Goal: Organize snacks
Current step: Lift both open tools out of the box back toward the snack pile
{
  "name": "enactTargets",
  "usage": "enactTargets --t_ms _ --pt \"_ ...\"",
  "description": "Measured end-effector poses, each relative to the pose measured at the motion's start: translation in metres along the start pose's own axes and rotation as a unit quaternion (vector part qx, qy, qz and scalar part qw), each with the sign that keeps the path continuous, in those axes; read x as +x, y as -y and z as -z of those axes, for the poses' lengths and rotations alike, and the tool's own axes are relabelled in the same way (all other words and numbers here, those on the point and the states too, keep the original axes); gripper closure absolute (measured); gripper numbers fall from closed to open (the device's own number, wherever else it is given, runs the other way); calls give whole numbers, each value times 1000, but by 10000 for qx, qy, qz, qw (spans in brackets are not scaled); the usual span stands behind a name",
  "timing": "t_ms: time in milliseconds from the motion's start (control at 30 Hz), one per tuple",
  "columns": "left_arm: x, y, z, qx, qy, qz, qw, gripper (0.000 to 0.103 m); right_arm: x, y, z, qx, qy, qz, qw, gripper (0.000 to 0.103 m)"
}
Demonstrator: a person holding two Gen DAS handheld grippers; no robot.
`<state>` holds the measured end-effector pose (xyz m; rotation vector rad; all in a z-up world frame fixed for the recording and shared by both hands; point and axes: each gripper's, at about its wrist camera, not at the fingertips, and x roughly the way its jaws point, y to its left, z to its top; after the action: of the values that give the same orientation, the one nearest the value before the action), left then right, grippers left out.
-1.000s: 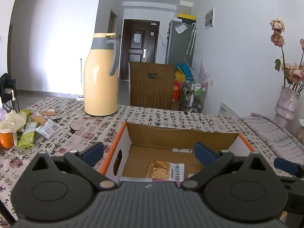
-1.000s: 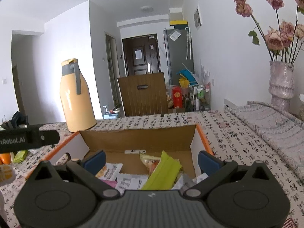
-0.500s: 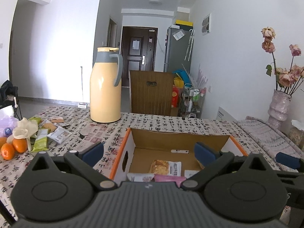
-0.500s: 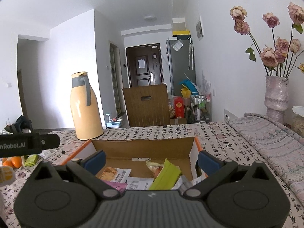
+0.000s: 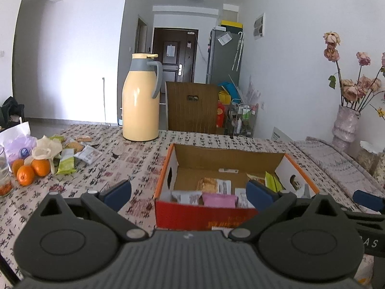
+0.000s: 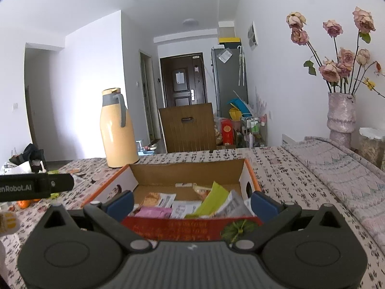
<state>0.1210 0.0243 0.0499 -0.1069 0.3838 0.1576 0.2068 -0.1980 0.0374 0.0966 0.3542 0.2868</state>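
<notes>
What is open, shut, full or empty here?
Cardboard box: open, holding snack packets.
Thermos jug: upright, lid on.
Left gripper: open, empty.
Right gripper: open, empty.
Front door: shut.
Loose snacks: on the table, outside the box.

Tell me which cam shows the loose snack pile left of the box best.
Left wrist. The snack pile lies in plain sight on the tablecloth beside the oranges, left of the cardboard box. In the right wrist view the left gripper's body hides nearly all of it.
</notes>
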Motion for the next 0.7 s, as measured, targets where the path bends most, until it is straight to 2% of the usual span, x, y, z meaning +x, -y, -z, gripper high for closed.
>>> enactTargets --t_ms 267,500,700 --pt "-26 -14 19 10 -122 158 9998 0 -27 -7 20 80 -109 -38 9999 0" --pt "-42 -31 41 -19 -322 222 9992 0 -46 -18 40 -63 -317 138 9994 0" --pt "-46 -44 58 -30 -543 224 9983 0 -57 -32 55 -229 -506 -25 9985 0"
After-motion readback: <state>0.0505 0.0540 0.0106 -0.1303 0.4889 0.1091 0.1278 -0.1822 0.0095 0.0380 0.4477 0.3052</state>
